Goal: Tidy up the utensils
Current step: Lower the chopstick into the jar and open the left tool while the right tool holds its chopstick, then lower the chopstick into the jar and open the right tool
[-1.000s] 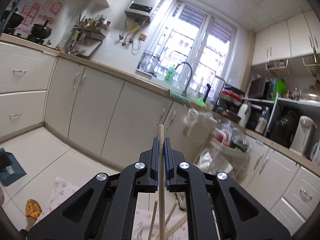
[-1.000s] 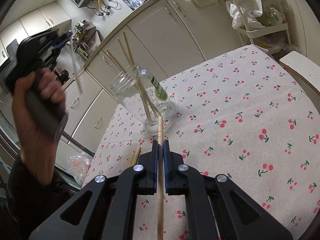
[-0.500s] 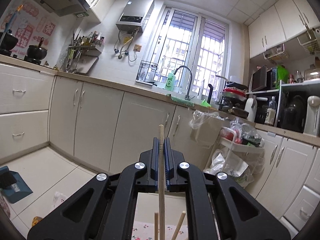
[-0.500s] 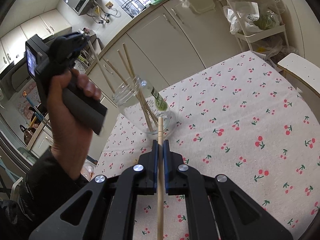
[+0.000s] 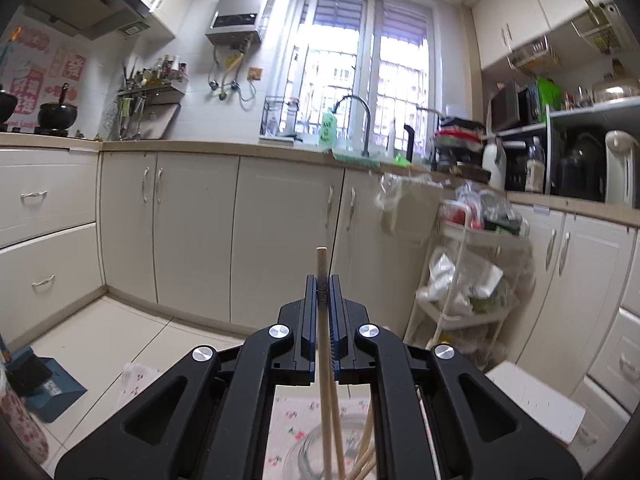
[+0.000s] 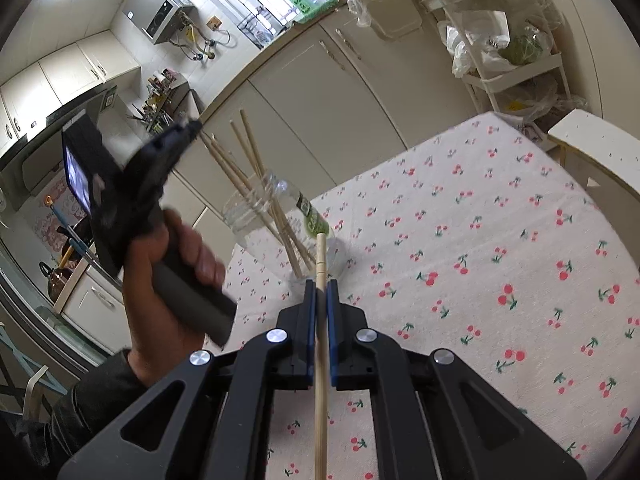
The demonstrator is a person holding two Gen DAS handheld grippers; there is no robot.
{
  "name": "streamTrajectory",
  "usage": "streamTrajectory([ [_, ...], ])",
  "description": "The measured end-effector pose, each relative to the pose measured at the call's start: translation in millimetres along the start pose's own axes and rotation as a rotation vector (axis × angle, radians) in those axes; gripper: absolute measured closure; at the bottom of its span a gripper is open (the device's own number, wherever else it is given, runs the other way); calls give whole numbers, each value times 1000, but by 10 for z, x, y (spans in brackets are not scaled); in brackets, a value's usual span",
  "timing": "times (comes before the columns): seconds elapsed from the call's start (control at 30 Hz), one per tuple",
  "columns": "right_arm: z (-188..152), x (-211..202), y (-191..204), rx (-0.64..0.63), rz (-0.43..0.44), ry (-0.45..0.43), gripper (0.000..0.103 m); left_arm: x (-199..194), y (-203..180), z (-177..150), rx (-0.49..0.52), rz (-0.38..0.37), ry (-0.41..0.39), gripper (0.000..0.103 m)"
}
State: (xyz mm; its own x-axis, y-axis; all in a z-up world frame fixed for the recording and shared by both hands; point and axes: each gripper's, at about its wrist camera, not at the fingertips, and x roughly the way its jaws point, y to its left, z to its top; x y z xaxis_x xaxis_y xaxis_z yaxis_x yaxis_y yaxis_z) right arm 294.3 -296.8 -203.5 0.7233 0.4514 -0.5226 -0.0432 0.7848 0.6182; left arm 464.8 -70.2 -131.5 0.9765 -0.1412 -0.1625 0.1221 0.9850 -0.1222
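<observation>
With the left gripper [image 5: 323, 280] clamped on one chopstick [image 5: 325, 344] above the glass jar [image 6: 280, 224] at 6 o'clock, lower it steeply inside the rim before releasing, while the right gripper [image 6: 318, 286], clamped on another chopstick [image 6: 320, 360], waits over the bench [image 6: 500, 240].

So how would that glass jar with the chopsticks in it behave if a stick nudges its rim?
The glass jar looks tall and narrow, so it probably tips fairly easily. The chopsticks lean out well above its mouth, likely adding leverage. Being clear glass on a cloth-covered table, it would probably slide little, and could break if knocked off.
</observation>
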Motion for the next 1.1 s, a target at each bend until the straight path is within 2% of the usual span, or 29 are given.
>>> streamTrajectory([
  [0.13, 204, -59, 57, 18, 0, -89, 97, -89, 21, -84, 31, -17, 48, 96],
  [0.37, 702, -67, 459, -27, 86, -305, 97, -467, 286, -169, -5, -16, 83, 73],
  [0.43, 841, -24, 603, -53, 110, -362, 97, -593, 410, -205, -30, -11, 101, 70],
  [0.57, 1048, 88, 856, -118, 118, -463, 97, -805, 610, -275, -66, 1, 124, 66],
  [0.7, 1222, 282, 1052, -172, 88, -554, 97, -976, 788, -339, -117, 15, 146, 64],
  [0.87, 1315, 529, 1190, -211, 27, -615, 97, -1090, 868, -393, -155, 10, 167, 62],
  [1.1, 1279, 869, 1196, -243, -44, -602, 97, -1157, 928, -454, -181, 3, 184, 59],
])
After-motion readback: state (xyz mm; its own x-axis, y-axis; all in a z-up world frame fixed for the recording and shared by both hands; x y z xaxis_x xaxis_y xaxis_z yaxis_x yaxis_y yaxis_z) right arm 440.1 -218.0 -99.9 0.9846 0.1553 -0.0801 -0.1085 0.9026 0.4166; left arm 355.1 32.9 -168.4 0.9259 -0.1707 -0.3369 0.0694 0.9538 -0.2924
